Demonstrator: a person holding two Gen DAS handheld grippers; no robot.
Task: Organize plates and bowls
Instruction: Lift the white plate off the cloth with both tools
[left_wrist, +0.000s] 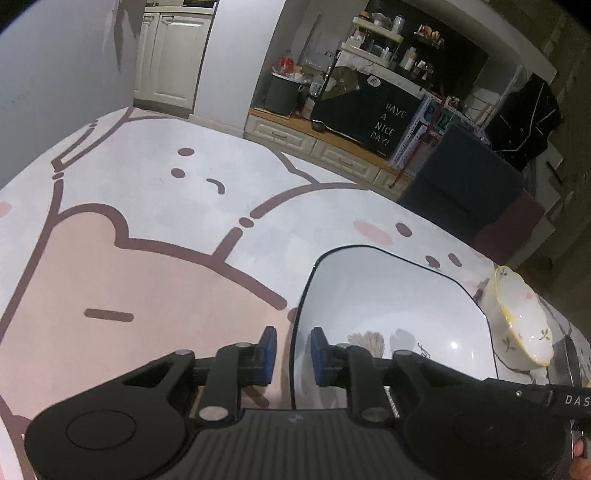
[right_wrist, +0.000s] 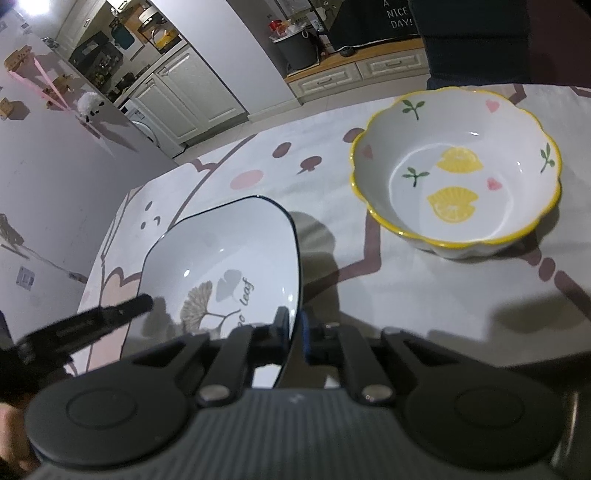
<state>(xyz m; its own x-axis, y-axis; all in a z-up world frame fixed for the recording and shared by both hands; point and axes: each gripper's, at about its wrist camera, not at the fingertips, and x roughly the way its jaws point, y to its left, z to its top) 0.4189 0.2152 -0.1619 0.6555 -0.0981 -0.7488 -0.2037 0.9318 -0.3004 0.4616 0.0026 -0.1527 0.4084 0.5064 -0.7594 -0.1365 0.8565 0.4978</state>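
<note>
Right wrist view: both claws clamp opposite rims of the white plate (right_wrist: 229, 254) on the cartoon tablecloth (right_wrist: 406, 295) — right gripper (right_wrist: 295, 332), left gripper (left_wrist: 293, 350) — beside the lemon-print bowl (right_wrist: 456, 177).

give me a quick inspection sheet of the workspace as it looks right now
surface: table under a cartoon-print cloth, pink and white
job's things: white plate with dark rim and leaf print, tilted; lemon-print bowl upright on the cloth, apart from the plate
clutter: nothing seen on the cloth
grippers: left gripper closed on the plate's left rim; right gripper closed on its right rim
cables: nothing seen
surroundings: white cabinets, crowded shelves, black sign reading have a nice day
</note>
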